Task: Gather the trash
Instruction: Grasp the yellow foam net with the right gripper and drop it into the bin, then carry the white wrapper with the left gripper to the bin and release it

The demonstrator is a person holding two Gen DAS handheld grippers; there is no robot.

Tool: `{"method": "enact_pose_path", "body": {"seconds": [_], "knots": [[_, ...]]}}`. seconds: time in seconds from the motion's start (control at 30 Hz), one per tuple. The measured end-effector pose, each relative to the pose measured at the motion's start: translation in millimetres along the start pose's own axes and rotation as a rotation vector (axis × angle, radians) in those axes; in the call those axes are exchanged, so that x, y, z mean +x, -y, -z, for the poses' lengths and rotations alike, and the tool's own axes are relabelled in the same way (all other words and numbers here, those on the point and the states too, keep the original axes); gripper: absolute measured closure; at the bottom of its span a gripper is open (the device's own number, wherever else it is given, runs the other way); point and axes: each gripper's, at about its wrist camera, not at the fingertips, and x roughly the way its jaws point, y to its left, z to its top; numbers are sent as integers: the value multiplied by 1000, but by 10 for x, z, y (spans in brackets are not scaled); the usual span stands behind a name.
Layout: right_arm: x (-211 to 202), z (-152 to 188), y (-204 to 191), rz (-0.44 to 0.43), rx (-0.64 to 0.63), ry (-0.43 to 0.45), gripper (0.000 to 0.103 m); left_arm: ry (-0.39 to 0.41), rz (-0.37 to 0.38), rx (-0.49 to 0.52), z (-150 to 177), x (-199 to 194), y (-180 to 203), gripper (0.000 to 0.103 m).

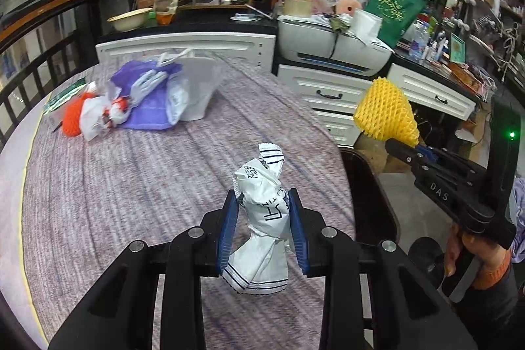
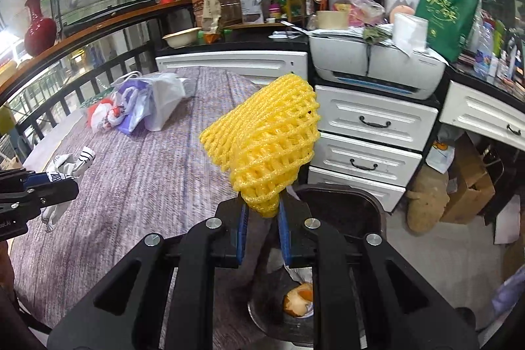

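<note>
My left gripper (image 1: pixel 262 212) is shut on a crumpled white wrapper (image 1: pixel 262 202) with dark print, held just above the table. It also shows at the left of the right wrist view (image 2: pixel 70 164). My right gripper (image 2: pixel 262 212) is shut on a yellow foam fruit net (image 2: pixel 265 140), held over the dark trash bin (image 2: pixel 344 202) beside the table. The net also shows in the left wrist view (image 1: pixel 385 110), where the right gripper (image 1: pixel 398 146) is at the right. A pile of trash lies at the table's far left: a purple bag (image 1: pixel 147 100), a white bag (image 1: pixel 197 87), an orange net (image 1: pixel 72 117).
The table has a grey-purple striped cloth (image 1: pixel 147 186). The bin holds fruit scraps (image 2: pixel 298 300). White drawers (image 2: pixel 370 136) and a printer (image 2: pixel 374 64) stand behind the bin. A black railing (image 2: pixel 82 81) runs along the far left. Cardboard boxes (image 2: pixel 469 182) sit on the floor at right.
</note>
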Motion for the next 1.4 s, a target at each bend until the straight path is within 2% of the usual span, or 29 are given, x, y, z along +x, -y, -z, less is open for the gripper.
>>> {"method": "enact_pose_path", "body": {"seconds": [0.23, 0.47, 0.6, 0.63, 0.7, 0.77, 0.83, 1.03, 1.2, 1.4], "knots": [[149, 141, 367, 60, 85, -69, 86, -16, 45, 38, -70, 140, 304, 72], [651, 443, 669, 92, 175, -209, 86, -25, 80, 78, -157, 256, 568, 72], [856, 615, 812, 116, 216, -261, 86, -36, 84, 104, -169, 334, 696, 72], [895, 647, 839, 117, 225, -273, 83, -42, 89, 109, -169, 360, 728, 72], [977, 725, 892, 125, 245, -301, 69, -52, 92, 119, -161, 407, 783, 72], [1018, 795, 948, 147, 268, -312, 38, -64, 100, 126, -154, 449, 835, 72], [1017, 848, 989, 158, 289, -317, 27, -75, 108, 137, -147, 491, 888, 72], [885, 850, 1107, 181, 324, -288, 21, -105, 113, 181, -106, 626, 1066, 72], [651, 746, 1277, 231, 356, -229, 20, -139, 141, 205, -93, 761, 1245, 72], [354, 665, 1567, 302, 412, -160, 19, -162, 141, 257, -95, 928, 1464, 72]]}}
